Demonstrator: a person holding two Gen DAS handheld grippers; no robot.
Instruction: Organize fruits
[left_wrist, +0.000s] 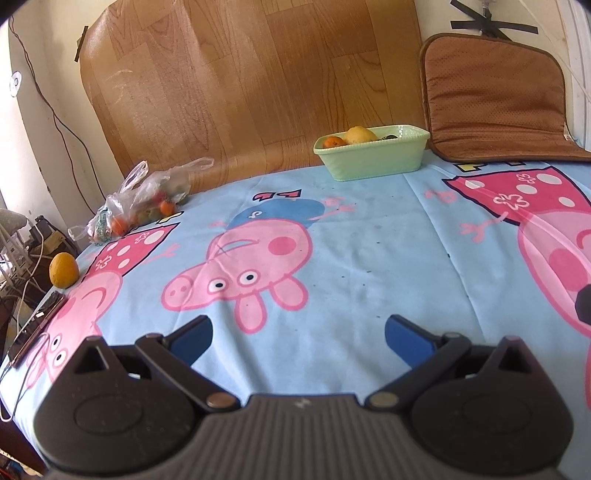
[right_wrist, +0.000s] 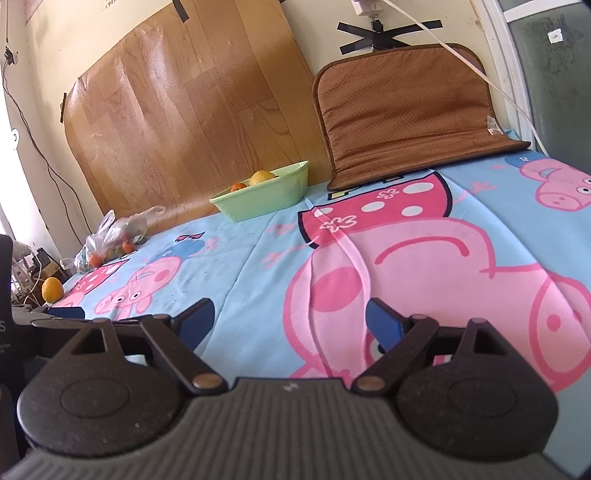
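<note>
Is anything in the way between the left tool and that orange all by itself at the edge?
Nothing visible blocks it. The left tool is open and empty, and only bare cartoon blanket lies between it and the lone orange. A dark flat object sits by the edge just nearer than the orange.

Both views are evenly lit by bright daylight. A sheen is seen on the upright wood-grain vinyl sheet (left_wrist: 251, 85). Strong fisheye bending is shown at the edges, with dark vignetting in the corners. The pale blue cartoon-pig printed cloth (right_wrist: 258, 258) is rendered sharply; shadows are soft.
</note>
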